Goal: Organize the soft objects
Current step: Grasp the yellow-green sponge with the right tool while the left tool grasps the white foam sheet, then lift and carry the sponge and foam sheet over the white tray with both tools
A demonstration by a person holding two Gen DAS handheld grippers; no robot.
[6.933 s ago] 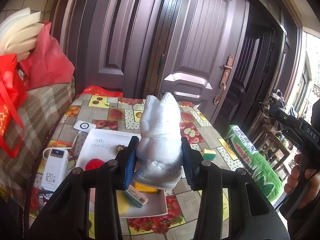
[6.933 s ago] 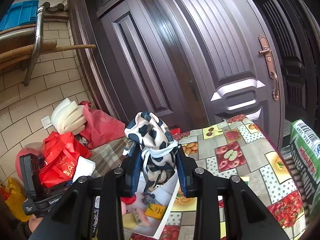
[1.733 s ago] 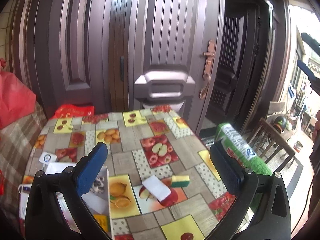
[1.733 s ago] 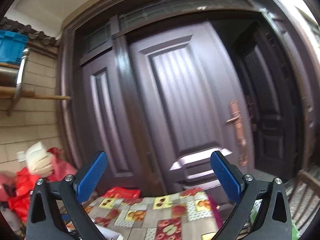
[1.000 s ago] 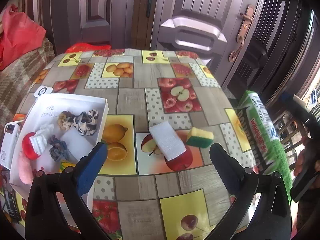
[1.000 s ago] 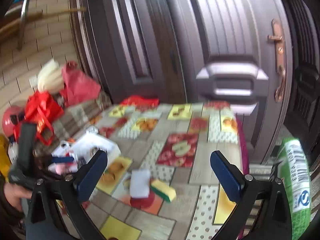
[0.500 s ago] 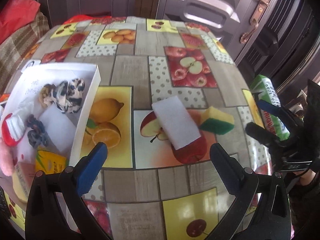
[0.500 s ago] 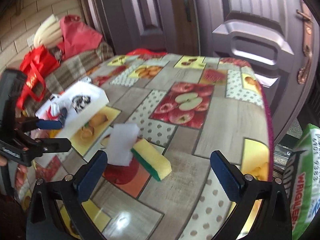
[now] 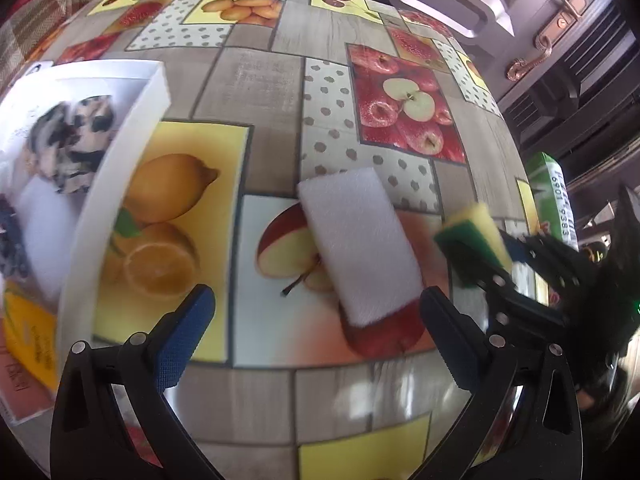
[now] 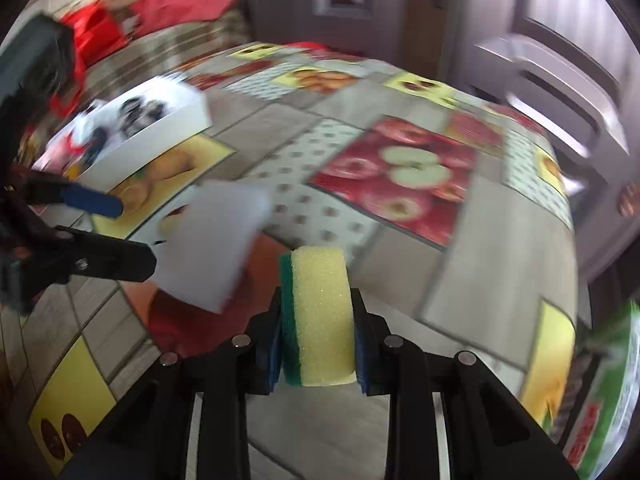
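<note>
Half a second ago both sets of tongs hung spread and empty over the surface (image 9: 260, 80), and the yellow-and-green sponge (image 10: 318, 320) lay flat beside the white sponge (image 9: 360, 240). Now the right tongs (image 10: 318, 340) are pressed onto the yellow-and-green sponge, pinching it on edge with its green face to the left. The left tongs (image 9: 316, 320) have dropped closer and hang spread wide, empty, with the near end of the white sponge between the two tips but untouched. That likely means one sponge is secured for the trip to the white tray (image 9: 132, 132), and the other is about to be grasped.

Counting from left to right: one white tray at the left edge, holding a spotted cloth (image 9: 76, 136) and several blurred items I cannot count; one white sponge flat on the surface mid-frame; one yellow-and-green sponge in the right tongs; one green package (image 9: 554, 200) beyond the right edge.
</note>
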